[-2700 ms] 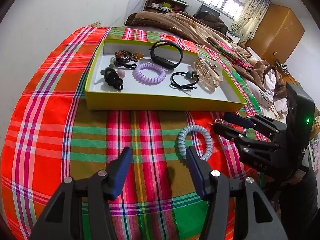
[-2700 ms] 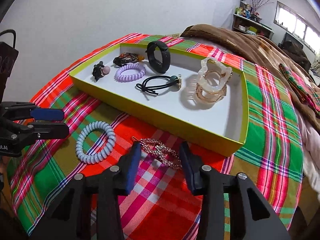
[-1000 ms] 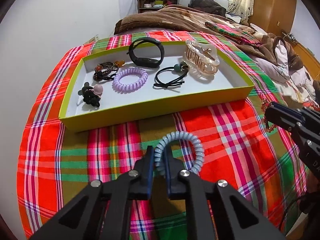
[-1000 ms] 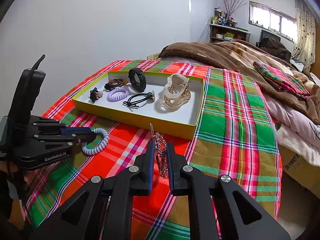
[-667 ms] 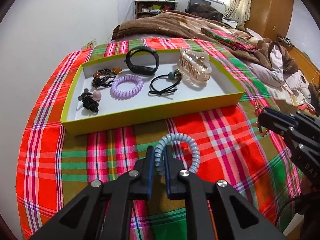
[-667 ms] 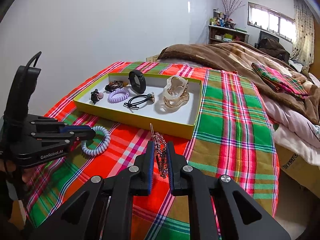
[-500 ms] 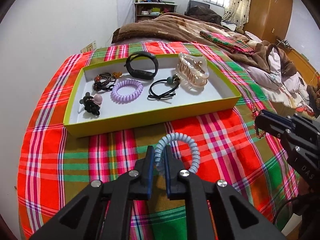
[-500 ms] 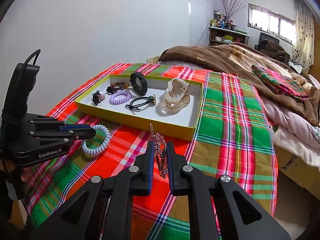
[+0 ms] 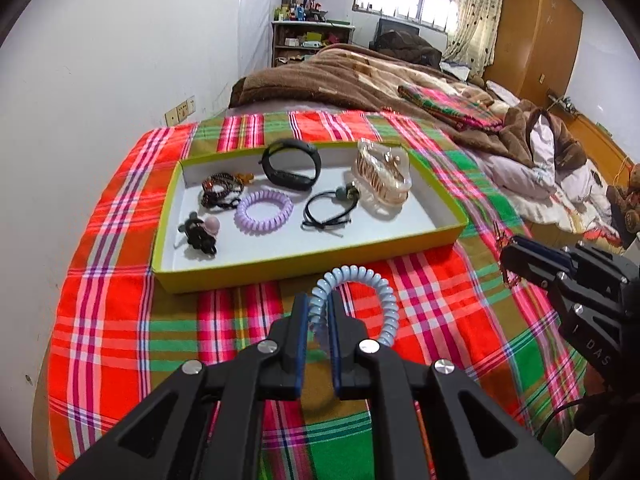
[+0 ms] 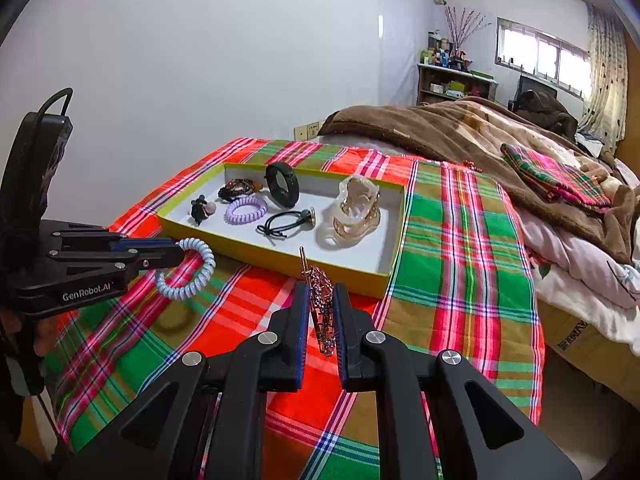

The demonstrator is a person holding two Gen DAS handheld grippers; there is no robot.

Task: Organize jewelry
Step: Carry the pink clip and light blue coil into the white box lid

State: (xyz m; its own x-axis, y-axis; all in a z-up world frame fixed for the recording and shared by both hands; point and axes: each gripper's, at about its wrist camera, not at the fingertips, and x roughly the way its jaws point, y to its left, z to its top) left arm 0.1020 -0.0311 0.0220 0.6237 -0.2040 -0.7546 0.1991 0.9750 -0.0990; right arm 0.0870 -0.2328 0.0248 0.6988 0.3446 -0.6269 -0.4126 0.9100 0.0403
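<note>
My left gripper point(image 9: 319, 316) is shut on a pale blue spiral hair tie point(image 9: 384, 300) and holds it above the plaid cloth, in front of the yellow tray point(image 9: 304, 256). It also shows in the right wrist view point(image 10: 176, 254) with the tie point(image 10: 192, 276). My right gripper point(image 10: 321, 312) is shut on a rhinestone hair clip point(image 10: 322, 304), lifted near the tray's front right corner point(image 10: 376, 280). It shows at the right of the left wrist view point(image 9: 508, 252). The tray holds a purple spiral tie point(image 9: 264, 212), a black band point(image 9: 292, 164) and a clear claw clip point(image 9: 382, 176).
The tray also holds a black elastic tie point(image 9: 328, 208), a beaded bracelet point(image 9: 222, 192) and a black-and-pink hair tie point(image 9: 200, 232). The plaid-covered table point(image 9: 120, 320) stands against a white wall. A bed with brown blankets point(image 10: 480, 128) lies behind and to the right.
Both grippers closed on their items, the blue spiral tie and the rhinestone clip, and lifted them off the cloth. Since then they have drawn back and risen a little from the tray.
</note>
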